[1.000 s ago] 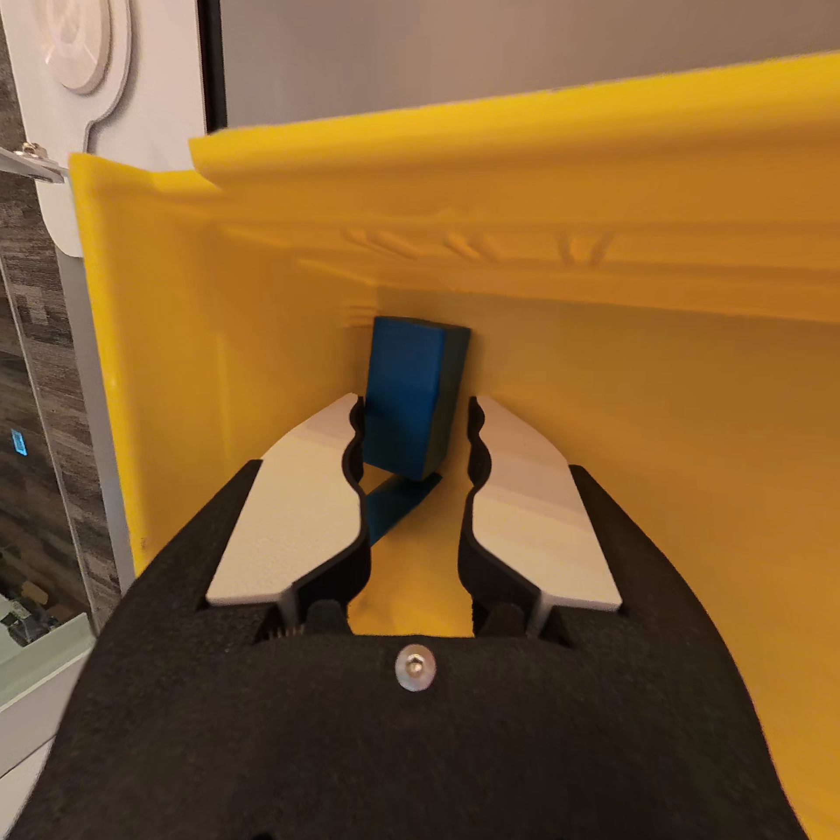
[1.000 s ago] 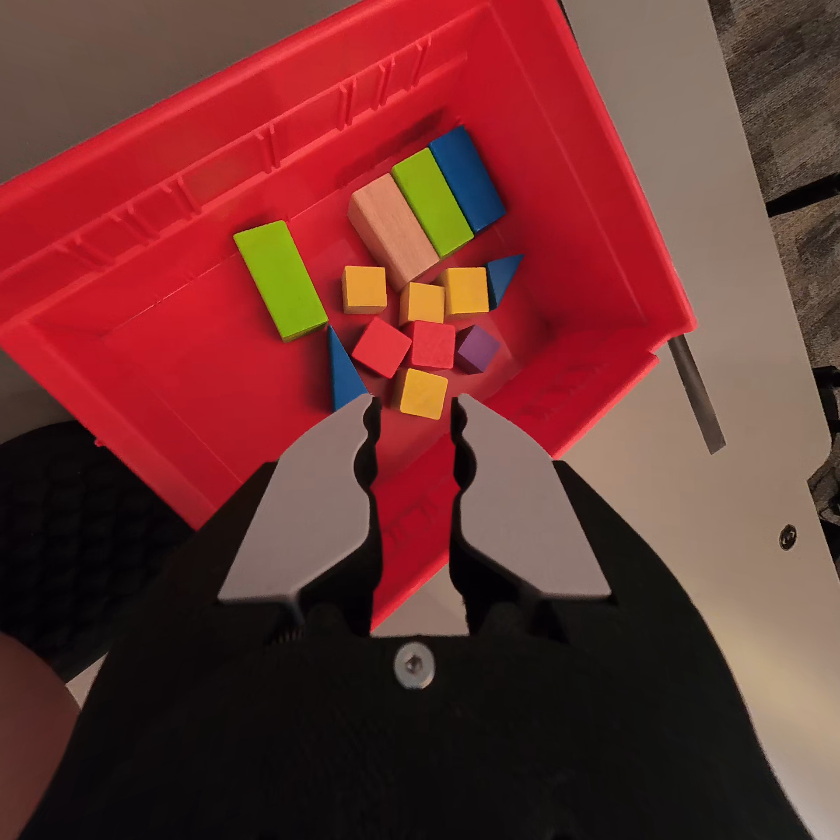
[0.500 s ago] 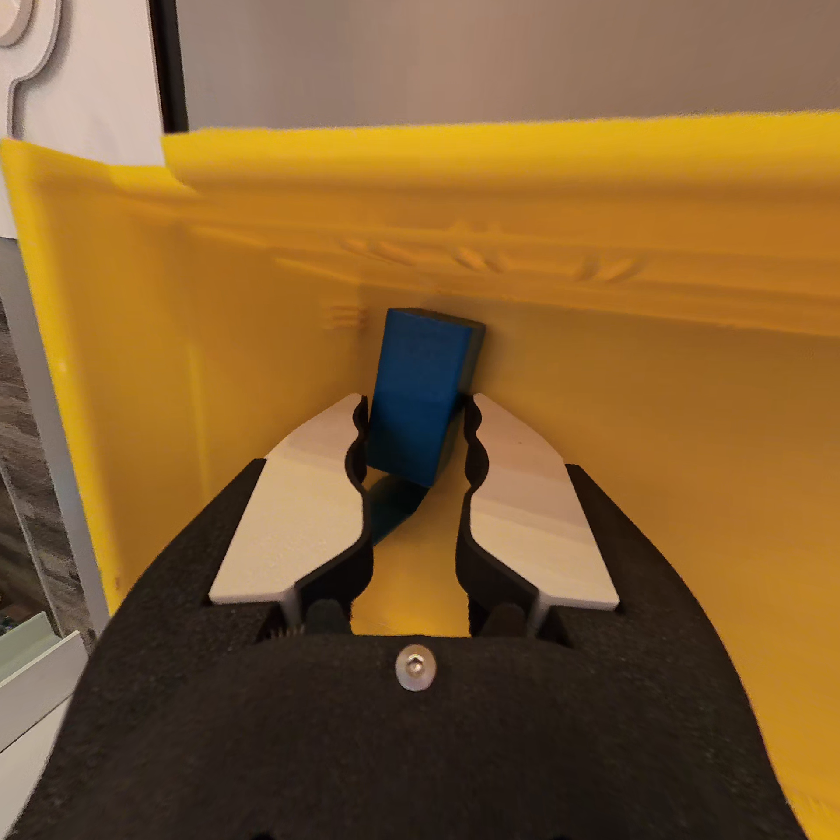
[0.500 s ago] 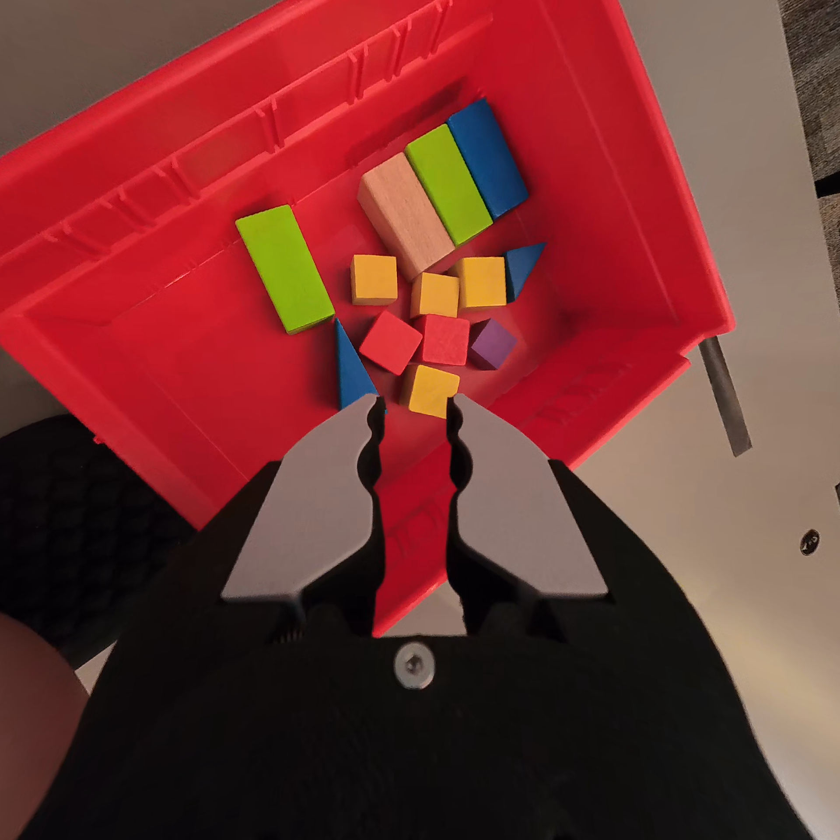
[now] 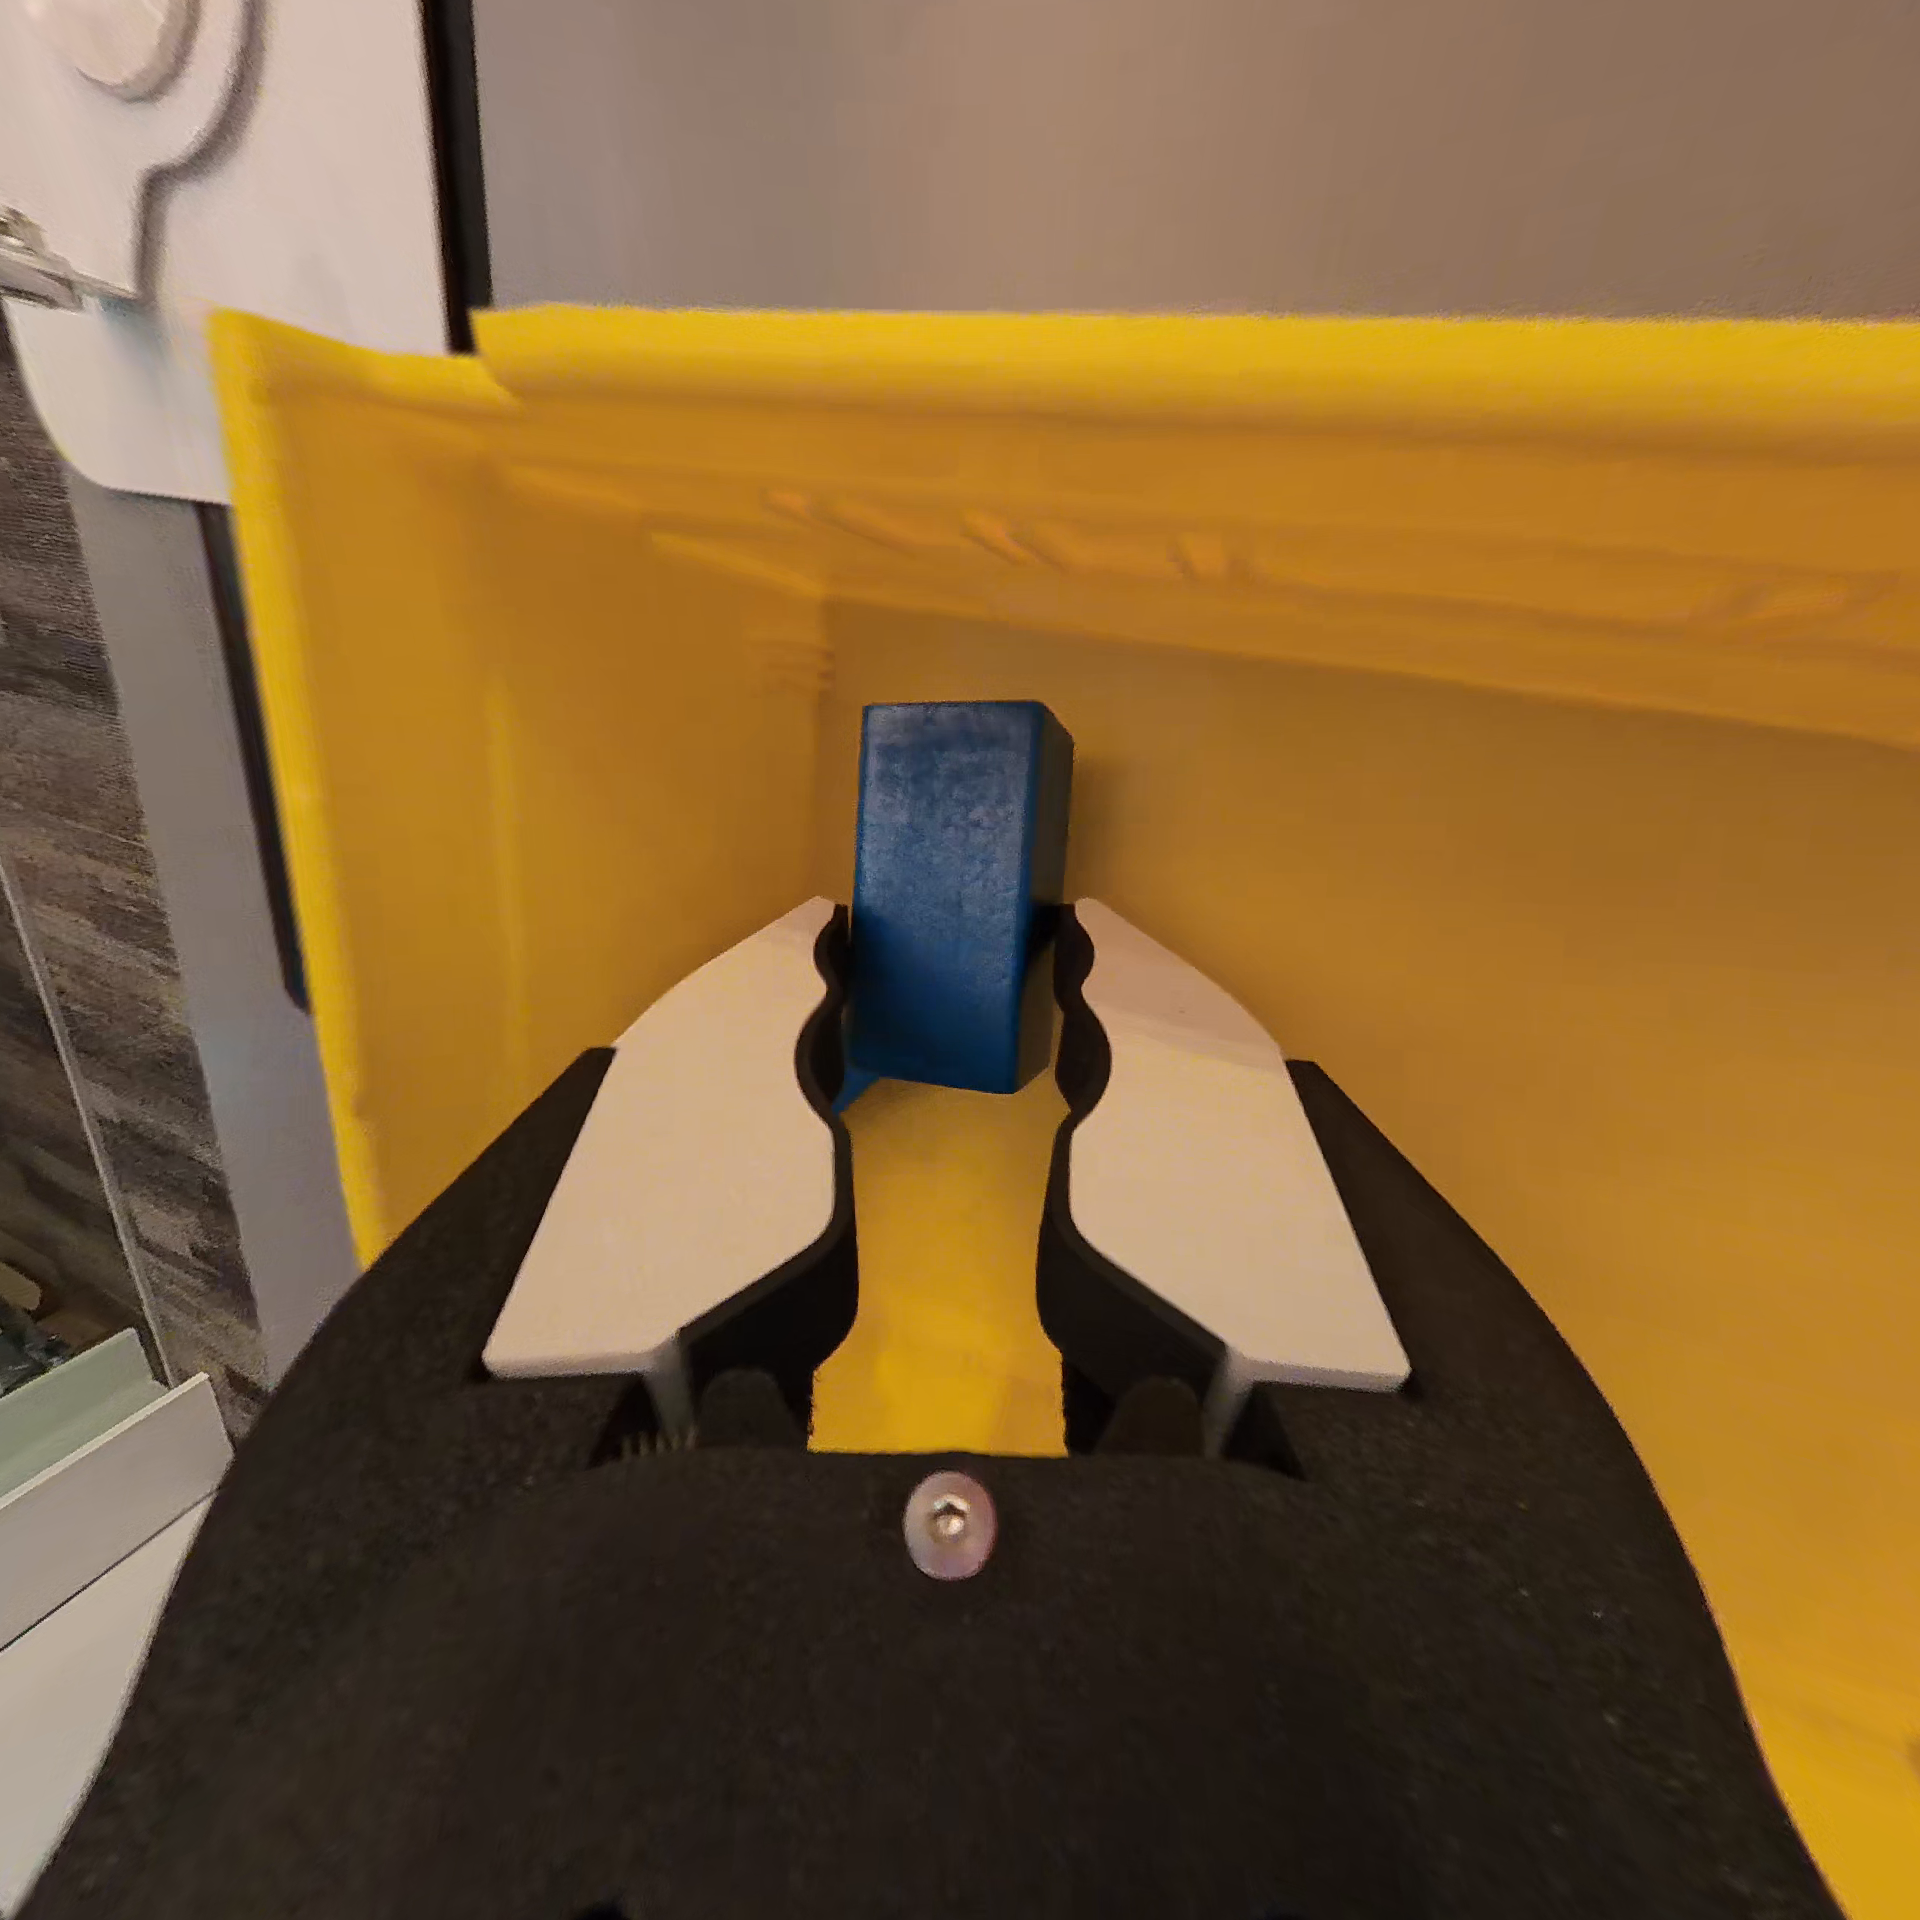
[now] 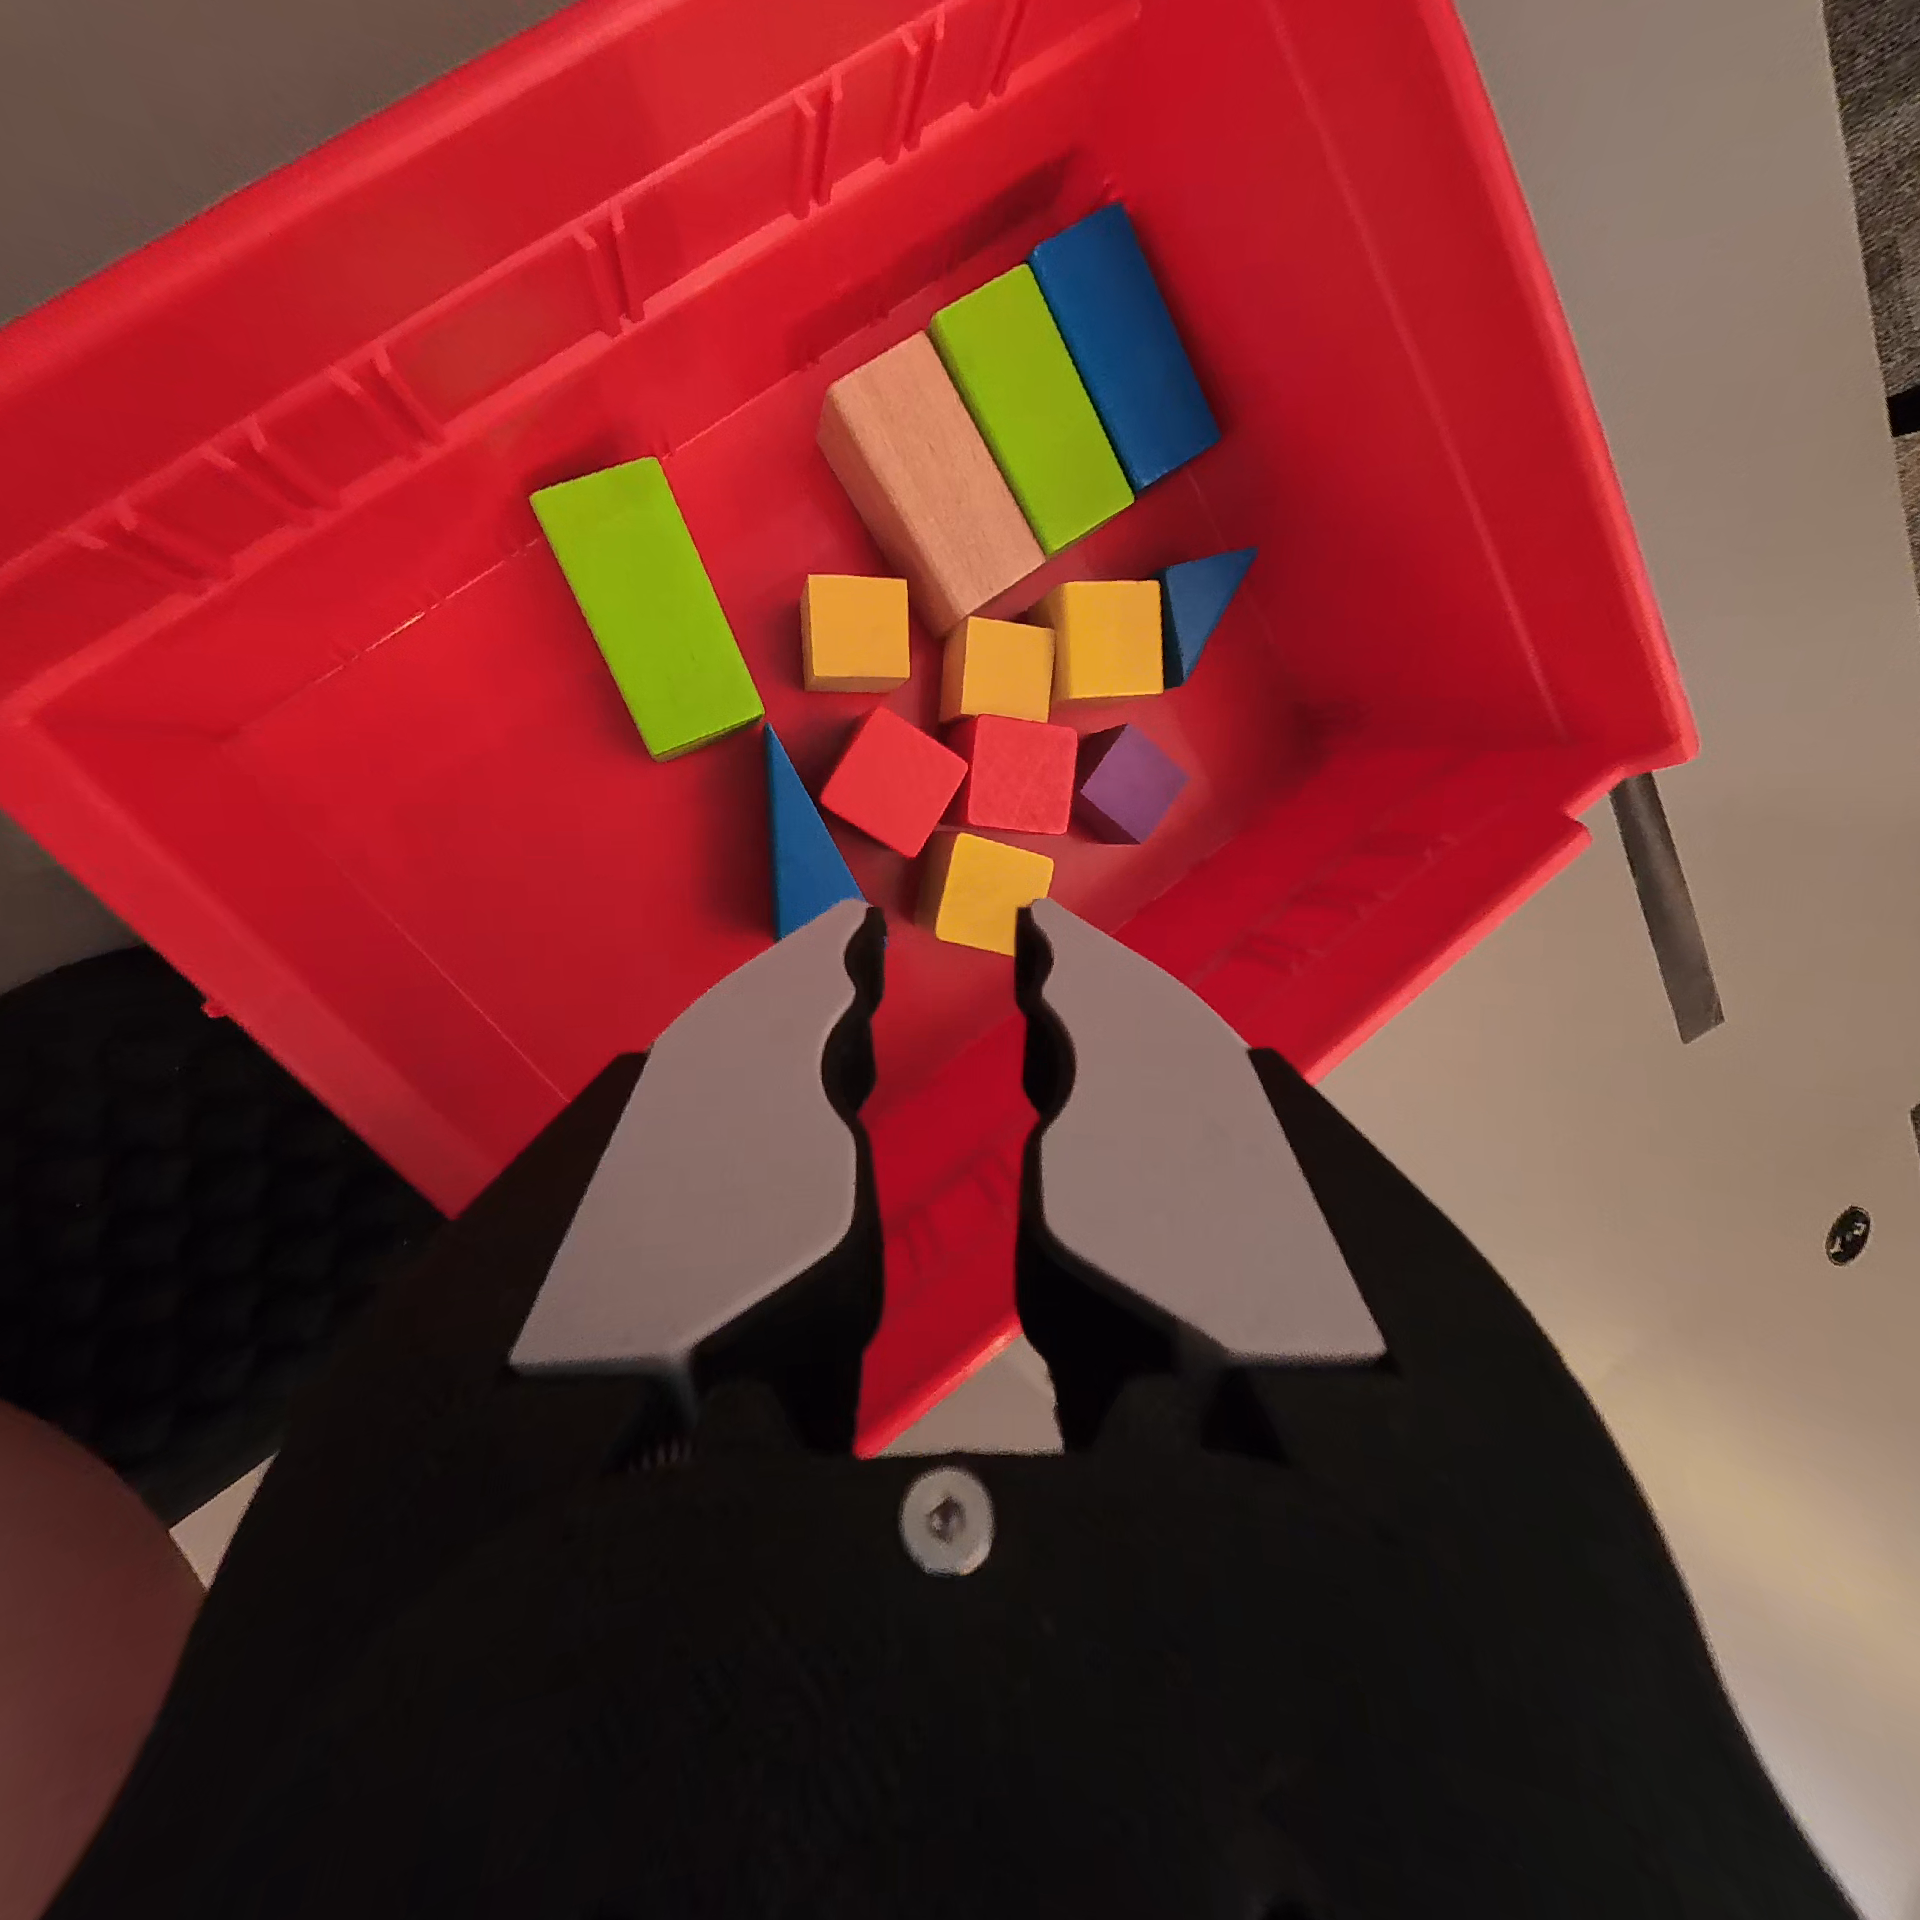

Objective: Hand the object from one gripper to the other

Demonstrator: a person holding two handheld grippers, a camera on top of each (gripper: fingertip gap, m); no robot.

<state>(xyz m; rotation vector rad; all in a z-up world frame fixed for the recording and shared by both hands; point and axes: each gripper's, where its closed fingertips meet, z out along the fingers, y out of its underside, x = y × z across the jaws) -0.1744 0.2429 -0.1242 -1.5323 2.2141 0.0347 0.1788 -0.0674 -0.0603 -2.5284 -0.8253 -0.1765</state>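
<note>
My left fingers: closed on the low end of the blue block, I think; the touch is hard to see.
Block: tipped up in the corner of the yellow bin.
Slip: a thin hold could let it twist or drop.
My right fingers: a bit apart, empty, over the red bin, so no handover yet.
</note>
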